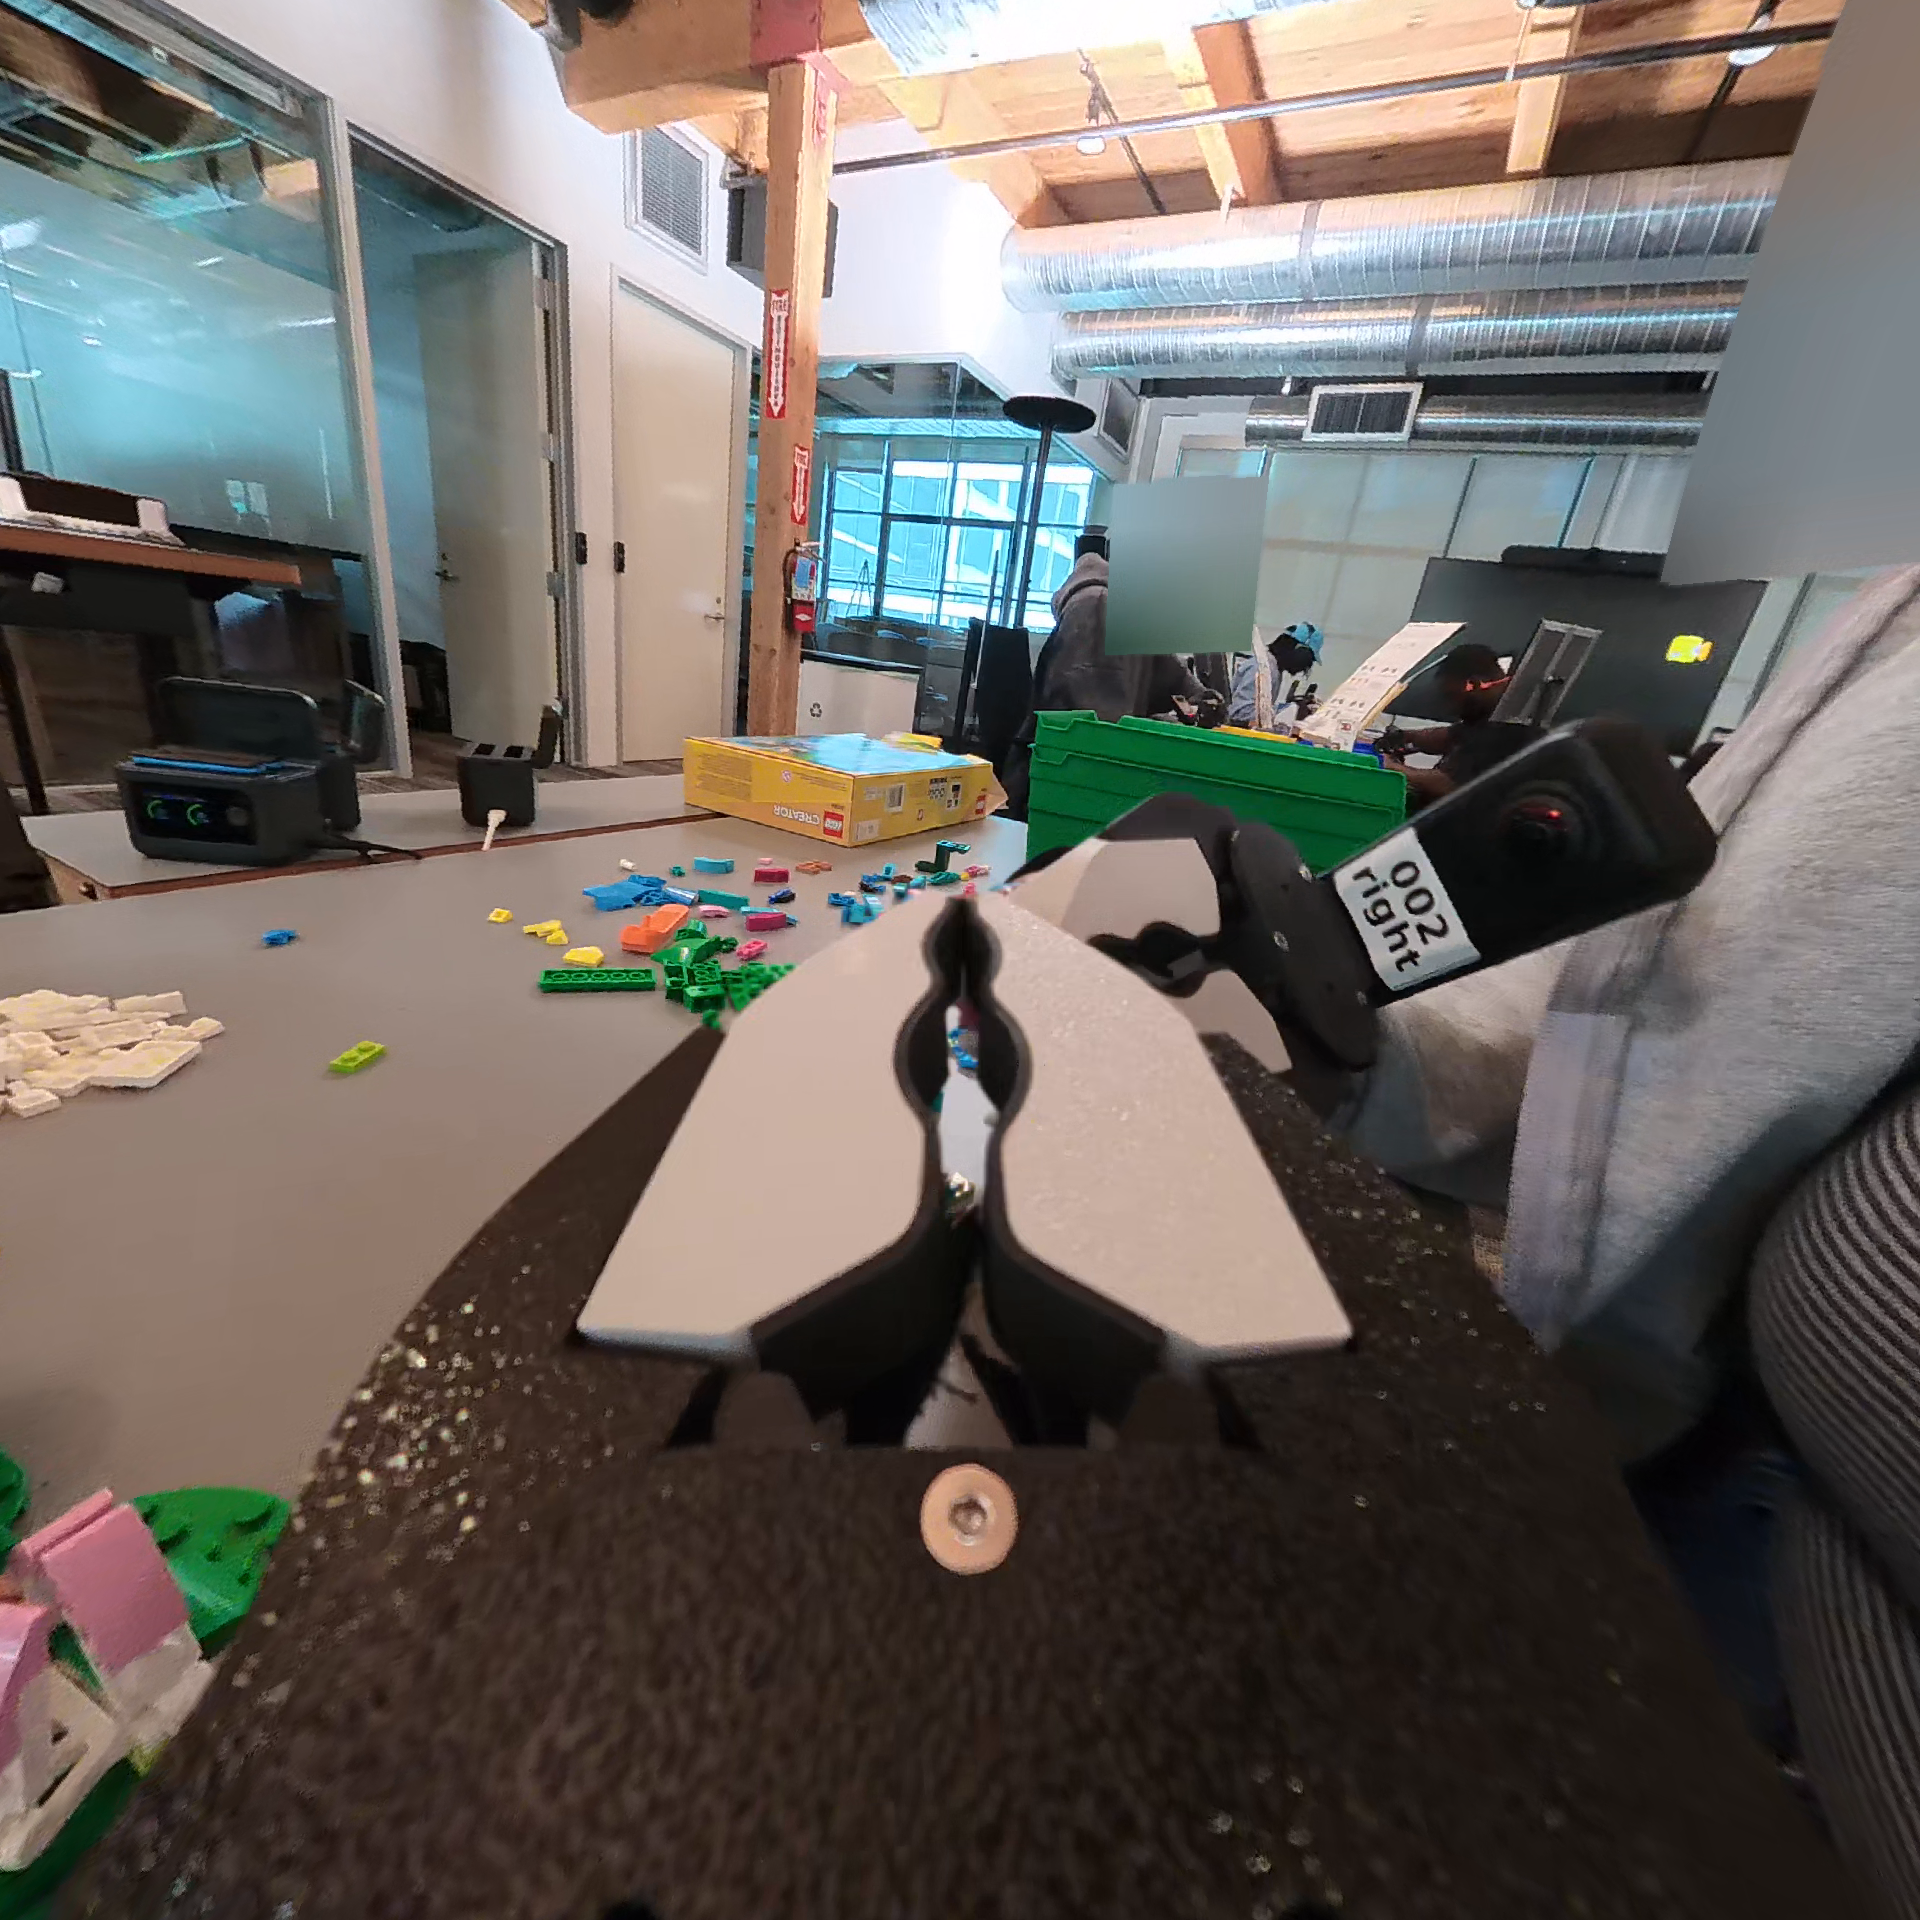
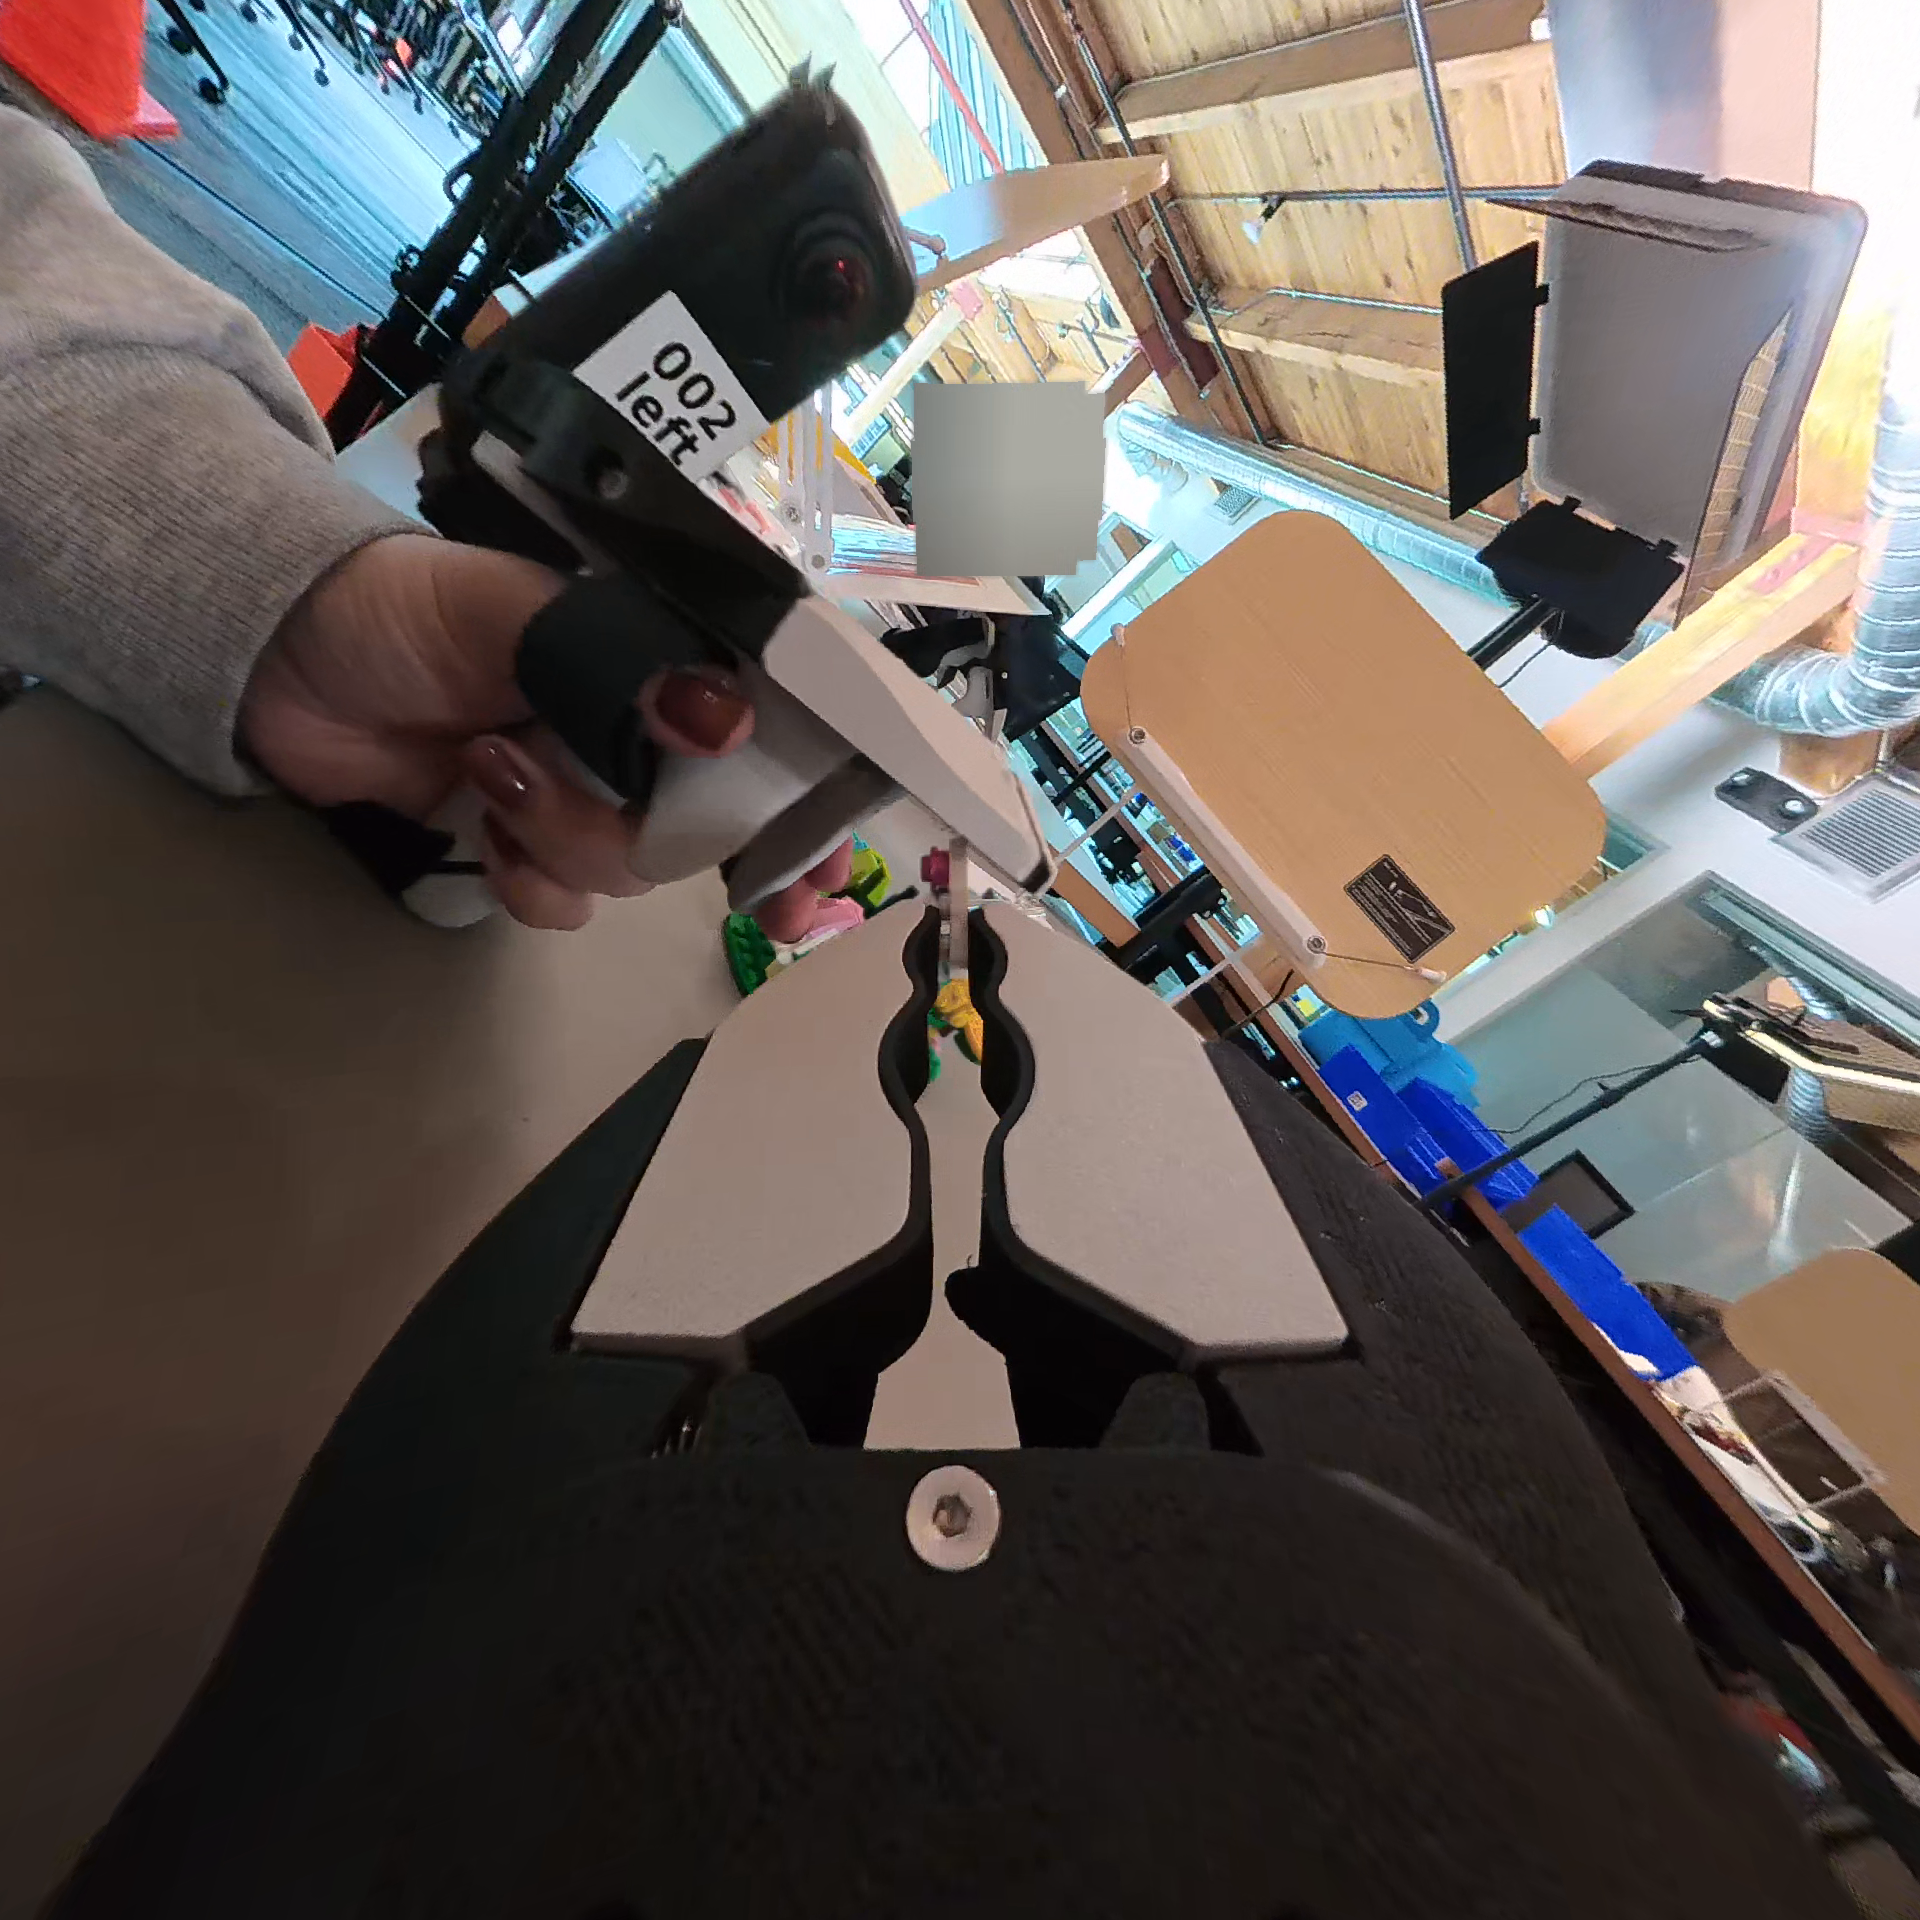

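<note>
In the right wrist view my right gripper (image 2: 954,920) is shut on a thin white piece (image 2: 952,899) that stands edge-on between its tips. A small magenta knob (image 2: 933,864) sits at the piece's top. My left gripper (image 2: 1023,868), held in a hand, comes in from the upper left, and its tip meets the top of that piece. In the left wrist view my left gripper (image 1: 961,916) has its fingers closed together, and nothing shows plainly between them. The right gripper (image 1: 1023,881) touches its tip from the right.
Loose coloured bricks (image 1: 707,935) and a heap of white bricks (image 1: 83,1039) lie on the grey table (image 1: 312,1195). A yellow box (image 1: 831,790) and a green crate (image 1: 1195,790) stand behind. A pink and green model (image 1: 94,1621) is at lower left; it also shows in the right wrist view (image 2: 790,935). Left and right tips are no more than a few centimetres apart.
</note>
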### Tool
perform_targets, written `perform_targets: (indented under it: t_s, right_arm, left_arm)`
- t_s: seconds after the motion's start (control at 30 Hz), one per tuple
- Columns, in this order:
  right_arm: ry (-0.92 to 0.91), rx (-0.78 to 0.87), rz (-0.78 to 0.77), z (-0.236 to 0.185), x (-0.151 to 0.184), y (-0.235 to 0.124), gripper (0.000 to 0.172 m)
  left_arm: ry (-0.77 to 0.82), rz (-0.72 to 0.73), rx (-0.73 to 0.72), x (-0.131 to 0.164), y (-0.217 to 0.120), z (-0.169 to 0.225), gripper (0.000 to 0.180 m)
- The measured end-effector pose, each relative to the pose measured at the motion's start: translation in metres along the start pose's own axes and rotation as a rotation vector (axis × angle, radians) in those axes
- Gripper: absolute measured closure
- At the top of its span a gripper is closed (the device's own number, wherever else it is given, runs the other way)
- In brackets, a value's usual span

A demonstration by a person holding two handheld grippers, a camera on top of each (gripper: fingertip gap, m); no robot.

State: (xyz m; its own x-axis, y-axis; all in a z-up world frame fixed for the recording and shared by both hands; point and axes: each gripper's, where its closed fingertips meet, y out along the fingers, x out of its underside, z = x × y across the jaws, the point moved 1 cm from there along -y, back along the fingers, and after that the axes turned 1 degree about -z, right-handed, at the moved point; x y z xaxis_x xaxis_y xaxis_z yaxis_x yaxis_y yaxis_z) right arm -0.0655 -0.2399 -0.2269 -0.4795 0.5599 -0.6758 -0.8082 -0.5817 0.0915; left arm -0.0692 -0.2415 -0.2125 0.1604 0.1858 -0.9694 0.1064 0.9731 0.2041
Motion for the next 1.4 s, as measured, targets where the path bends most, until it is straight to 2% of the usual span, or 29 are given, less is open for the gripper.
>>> perform_targets:
  t_s: [0.2, 0.33, 0.37, 0.4, 0.53, 0.67, 0.77, 0.93, 1.1, 1.2, 1.4]
  right_arm:
    - [-0.067, 0.044, -0.058, 0.002, 0.009, 0.003, 0.168]
    - [0.035, 0.126, -0.097, 0.023, 0.016, 0.0, 0.168]
    - [0.057, 0.141, -0.088, 0.027, 0.015, -0.002, 0.168]
    - [0.075, 0.15, -0.073, 0.03, 0.014, -0.003, 0.168]
    - [0.123, 0.099, -0.005, 0.023, 0.004, -0.003, 0.168]
    - [0.069, 0.057, 0.007, 0.01, -0.002, -0.001, 0.169]
    - [0.048, 0.042, 0.015, 0.006, -0.005, 0.0, 0.169]
    - [0.038, 0.037, 0.025, 0.004, -0.006, -0.001, 0.166]
    - [0.034, 0.043, 0.043, 0.016, -0.004, -0.007, 0.15]
    - [0.089, 0.03, 0.043, 0.021, 0.004, -0.011, 0.135]
    - [0.088, -0.008, 0.063, 0.022, 0.005, -0.026, 0.127]
  left_arm:
    - [0.019, 0.004, -0.068, -0.001, -0.003, -0.008, 0.18]
    - [0.038, 0.065, -0.17, -0.009, -0.01, -0.02, 0.18]
    - [0.035, 0.056, -0.161, -0.008, -0.009, -0.02, 0.178]
    - [0.028, 0.038, -0.146, -0.006, -0.007, -0.018, 0.166]
    - [-0.05, -0.006, -0.046, 0.001, -0.001, -0.01, 0.154]
    - [-0.179, -0.006, 0.084, 0.003, 0.001, 0.0, 0.155]
    - [-0.225, -0.016, 0.124, 0.004, 0.002, 0.003, 0.171]
    - [-0.173, -0.009, 0.109, 0.003, 0.002, 0.005, 0.172]
    - [-0.093, -0.018, 0.078, 0.003, 0.002, 0.005, 0.173]
    - [-0.044, -0.13, 0.065, 0.01, 0.007, 0.005, 0.173]
    - [0.091, -0.551, 0.037, 0.02, 0.015, 0.017, 0.172]
